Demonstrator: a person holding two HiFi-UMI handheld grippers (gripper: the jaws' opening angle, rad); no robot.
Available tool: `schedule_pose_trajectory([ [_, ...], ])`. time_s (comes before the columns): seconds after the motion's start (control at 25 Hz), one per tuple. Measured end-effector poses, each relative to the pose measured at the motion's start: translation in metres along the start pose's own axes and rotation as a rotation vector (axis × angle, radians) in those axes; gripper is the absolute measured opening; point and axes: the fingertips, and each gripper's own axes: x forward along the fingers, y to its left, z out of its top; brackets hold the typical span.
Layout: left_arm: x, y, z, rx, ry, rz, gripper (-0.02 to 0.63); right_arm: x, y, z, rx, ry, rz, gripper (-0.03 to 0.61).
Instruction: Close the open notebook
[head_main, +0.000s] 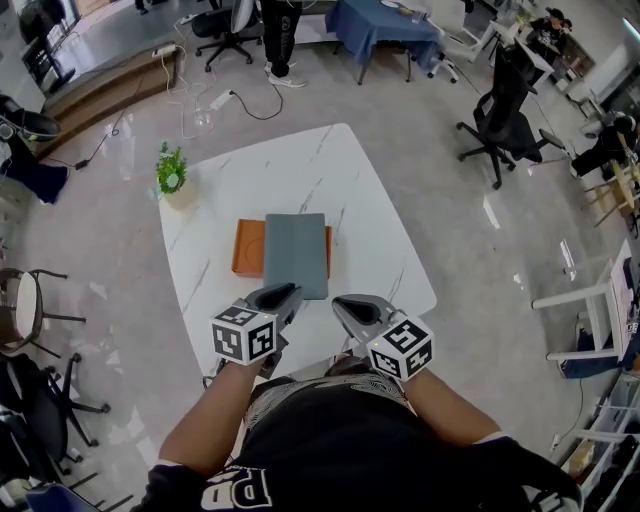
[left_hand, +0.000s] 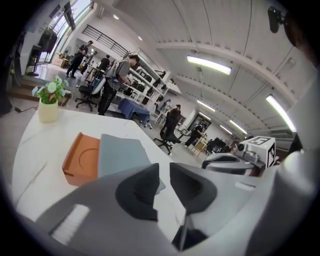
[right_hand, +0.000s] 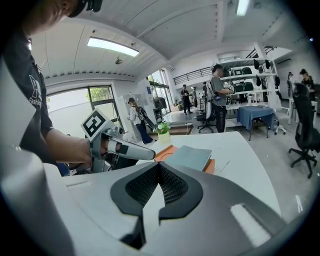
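Observation:
A grey notebook (head_main: 296, 255) lies shut and flat, resting partly on an orange tray (head_main: 248, 248) in the middle of the white marble table (head_main: 300, 170). The notebook (left_hand: 122, 155) and tray (left_hand: 80, 160) also show in the left gripper view, and both (right_hand: 190, 157) (right_hand: 165, 150) in the right gripper view. My left gripper (head_main: 283, 293) hovers at the table's near edge, just short of the notebook, its jaws (left_hand: 164, 167) a narrow gap apart and empty. My right gripper (head_main: 345, 303) hangs beside it, its jaws (right_hand: 159, 165) touching at the tips and holding nothing.
A small potted plant (head_main: 172, 172) stands at the table's far left corner. Office chairs (head_main: 500, 125) sit on the floor to the right, and another chair (head_main: 20, 310) to the left. People stand near shelves in the background.

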Motion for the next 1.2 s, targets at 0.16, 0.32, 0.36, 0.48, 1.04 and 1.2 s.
schedule_pose_trajectory([
  [0.16,-0.024,0.005,0.012,0.018,-0.056,0.038,0.104,0.003,0.007,0.006,-0.011,-0.015,0.016,0.000],
  [0.32,-0.050,0.011,0.018,0.056,-0.089,0.096,0.069,0.008,0.015,0.011,-0.021,-0.016,0.033,0.000],
  [0.36,-0.055,0.013,0.018,0.064,-0.095,0.109,0.066,0.010,0.017,0.011,-0.022,-0.016,0.038,0.000],
  [0.48,-0.071,0.019,0.017,0.098,-0.102,0.151,0.061,0.015,0.022,0.012,-0.027,-0.018,0.051,0.000],
  [1.04,-0.113,0.038,-0.015,0.154,-0.059,0.255,0.058,0.018,0.019,0.002,-0.041,-0.007,0.005,0.000],
  [1.2,-0.117,0.043,-0.022,0.162,-0.050,0.271,0.058,0.013,0.012,-0.003,-0.038,-0.002,-0.027,-0.001],
])
